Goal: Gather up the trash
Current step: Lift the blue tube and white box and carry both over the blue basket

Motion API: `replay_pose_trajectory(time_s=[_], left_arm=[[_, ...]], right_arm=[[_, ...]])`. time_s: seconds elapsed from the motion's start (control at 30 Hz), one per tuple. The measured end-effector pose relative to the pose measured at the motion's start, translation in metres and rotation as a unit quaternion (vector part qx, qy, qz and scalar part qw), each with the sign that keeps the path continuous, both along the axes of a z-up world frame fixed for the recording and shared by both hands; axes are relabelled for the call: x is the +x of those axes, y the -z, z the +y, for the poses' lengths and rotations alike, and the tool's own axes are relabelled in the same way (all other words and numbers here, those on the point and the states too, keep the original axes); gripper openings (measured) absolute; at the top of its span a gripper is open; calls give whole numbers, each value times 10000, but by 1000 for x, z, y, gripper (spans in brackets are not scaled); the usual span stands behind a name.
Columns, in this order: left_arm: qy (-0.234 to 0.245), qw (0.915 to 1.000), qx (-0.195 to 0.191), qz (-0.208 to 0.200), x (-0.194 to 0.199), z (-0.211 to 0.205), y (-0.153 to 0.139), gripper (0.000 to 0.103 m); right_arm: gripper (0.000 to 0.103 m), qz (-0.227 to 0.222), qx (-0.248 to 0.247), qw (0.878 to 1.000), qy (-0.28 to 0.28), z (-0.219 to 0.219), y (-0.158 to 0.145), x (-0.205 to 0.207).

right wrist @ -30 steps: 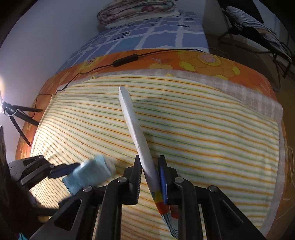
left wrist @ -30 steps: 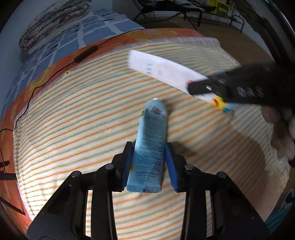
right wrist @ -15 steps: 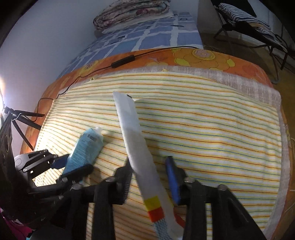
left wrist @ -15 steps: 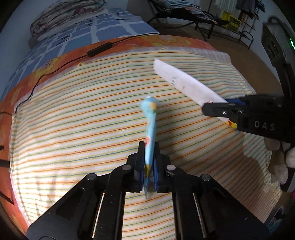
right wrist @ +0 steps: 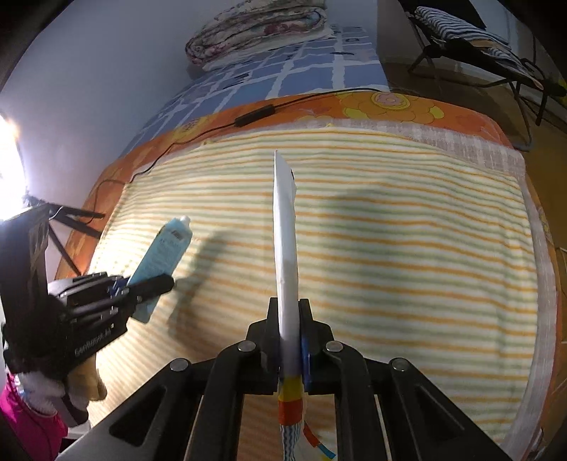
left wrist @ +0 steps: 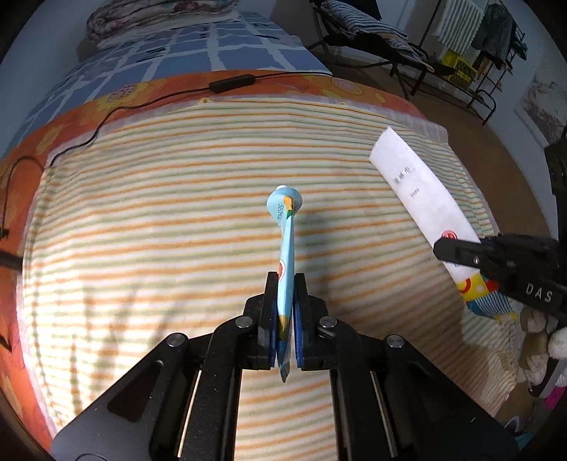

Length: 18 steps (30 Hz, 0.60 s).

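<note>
My left gripper (left wrist: 285, 283) is shut on a flattened light-blue tube (left wrist: 286, 248) and holds it edge-on above the striped blanket (left wrist: 159, 248). The tube also shows in the right wrist view (right wrist: 161, 248), held by the left gripper (right wrist: 141, 283). My right gripper (right wrist: 288, 312) is shut on a long white wrapper (right wrist: 285, 230) with a coloured end, raised above the blanket. In the left wrist view the wrapper (left wrist: 421, 195) sticks up from the right gripper (left wrist: 460, 259) at the right.
A black cable with an inline box (left wrist: 230, 82) lies across the orange sheet (left wrist: 71, 117) at the blanket's far edge. Folded quilts (right wrist: 255, 32) lie at the bed's head. A folding chair (right wrist: 478, 39) stands on the floor to the right.
Both grippers have lifted their items off the blanket. The left closed on the tube and turned it edge-on. The right briefly opened, then closed again on the wrapper.
</note>
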State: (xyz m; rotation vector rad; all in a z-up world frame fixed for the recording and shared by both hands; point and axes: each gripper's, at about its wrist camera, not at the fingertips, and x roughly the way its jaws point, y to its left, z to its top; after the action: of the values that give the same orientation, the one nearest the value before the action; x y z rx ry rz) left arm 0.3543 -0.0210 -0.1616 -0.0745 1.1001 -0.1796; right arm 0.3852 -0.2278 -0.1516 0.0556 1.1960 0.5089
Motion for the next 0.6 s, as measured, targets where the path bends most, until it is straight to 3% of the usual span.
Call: replay_pose_trajectory(time_s=[0.6], left_arm=[[-59,9999,114,-112,-158,4,-33,5]], right_arm=[[7,25,-20,9995,-325,5,-37,-141]])
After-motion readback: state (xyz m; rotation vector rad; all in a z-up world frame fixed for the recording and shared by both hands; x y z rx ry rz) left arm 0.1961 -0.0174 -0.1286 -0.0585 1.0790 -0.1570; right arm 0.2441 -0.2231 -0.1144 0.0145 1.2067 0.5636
